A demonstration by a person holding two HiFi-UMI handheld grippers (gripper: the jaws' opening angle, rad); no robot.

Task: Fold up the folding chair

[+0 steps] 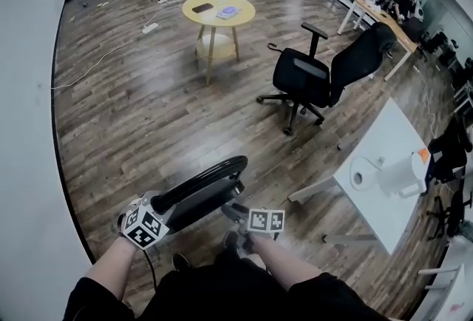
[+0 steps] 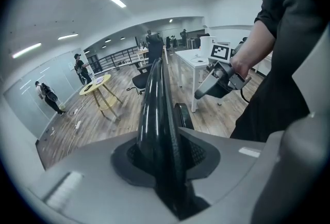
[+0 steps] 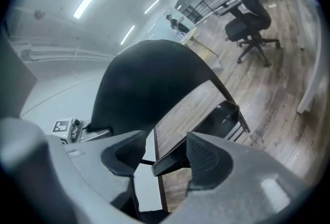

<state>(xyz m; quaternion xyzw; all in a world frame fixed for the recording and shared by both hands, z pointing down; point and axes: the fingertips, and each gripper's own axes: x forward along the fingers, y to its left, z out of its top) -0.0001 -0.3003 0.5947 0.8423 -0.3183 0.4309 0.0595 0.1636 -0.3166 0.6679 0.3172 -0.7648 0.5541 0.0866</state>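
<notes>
Folding chair (image 1: 203, 190) near white table (image 1: 392, 142)

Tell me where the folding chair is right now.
Head view, bottom centre: the folding chair is on the wood floor, its backrest rim clamped in the left claw, the right claw just right of it.

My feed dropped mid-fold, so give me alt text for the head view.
Seen from above, the left gripper is clamped on the curved top edge of a black folding chair, while the right gripper sits at its seat edge. Beyond, on the wood floor, stand a round yellow table, a black office chair and a white table.
</notes>
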